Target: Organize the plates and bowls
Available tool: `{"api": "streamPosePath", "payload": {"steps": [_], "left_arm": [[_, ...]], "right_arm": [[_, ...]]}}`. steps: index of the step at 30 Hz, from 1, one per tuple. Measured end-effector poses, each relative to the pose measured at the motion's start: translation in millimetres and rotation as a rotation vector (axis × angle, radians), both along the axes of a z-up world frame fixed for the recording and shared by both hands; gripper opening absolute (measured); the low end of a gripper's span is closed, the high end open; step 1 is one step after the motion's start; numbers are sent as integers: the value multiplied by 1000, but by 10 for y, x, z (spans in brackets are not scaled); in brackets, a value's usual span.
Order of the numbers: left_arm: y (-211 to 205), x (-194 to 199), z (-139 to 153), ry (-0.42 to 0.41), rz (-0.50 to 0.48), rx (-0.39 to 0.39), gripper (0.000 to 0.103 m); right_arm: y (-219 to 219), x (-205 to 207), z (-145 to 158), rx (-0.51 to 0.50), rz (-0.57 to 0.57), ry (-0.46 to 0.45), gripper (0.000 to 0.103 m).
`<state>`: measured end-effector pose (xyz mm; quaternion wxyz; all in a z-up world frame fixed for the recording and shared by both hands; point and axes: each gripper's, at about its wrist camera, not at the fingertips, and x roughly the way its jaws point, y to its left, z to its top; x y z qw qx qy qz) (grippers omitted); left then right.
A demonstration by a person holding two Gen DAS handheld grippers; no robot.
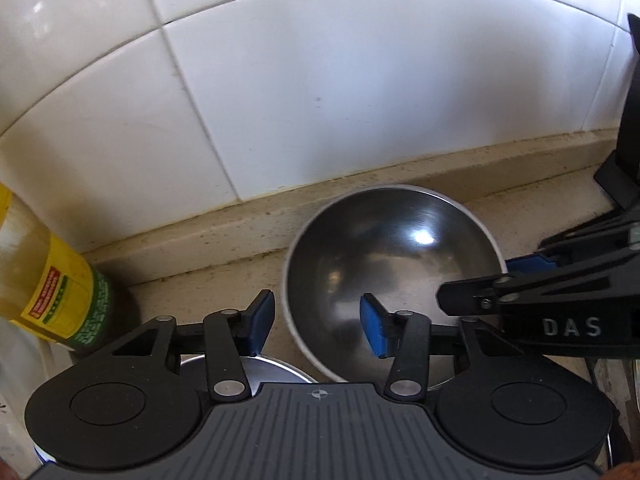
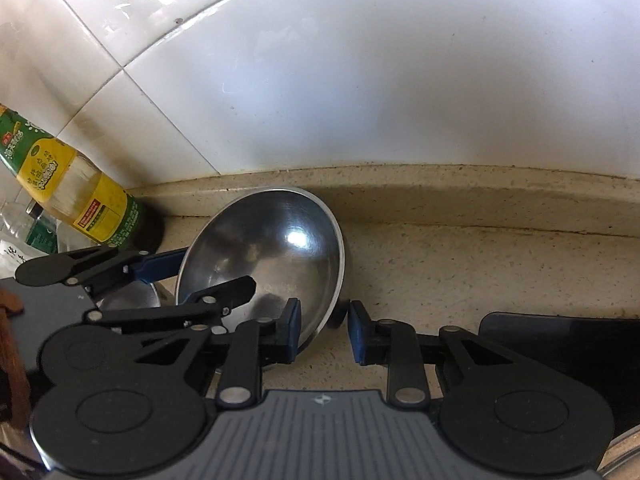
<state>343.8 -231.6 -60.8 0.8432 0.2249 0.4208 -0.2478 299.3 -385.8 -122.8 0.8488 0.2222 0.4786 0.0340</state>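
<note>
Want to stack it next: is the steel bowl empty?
Empty: the steel bowl shows only bare, shiny metal inside, in both views.

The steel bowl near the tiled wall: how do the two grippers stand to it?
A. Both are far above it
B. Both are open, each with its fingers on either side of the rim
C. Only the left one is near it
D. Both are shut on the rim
B: the left gripper and the right gripper are both open, each straddling the rim of the steel bowl.
</note>
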Motion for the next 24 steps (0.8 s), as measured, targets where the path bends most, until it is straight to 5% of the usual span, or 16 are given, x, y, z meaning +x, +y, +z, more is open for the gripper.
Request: {"api": "streamPosePath", "payload": {"steps": [24], "left_arm": [[74,-188,351,-50,-3,-66,49]], "right_arm": [[69,-131,324,-19,1,-58,26]]}}
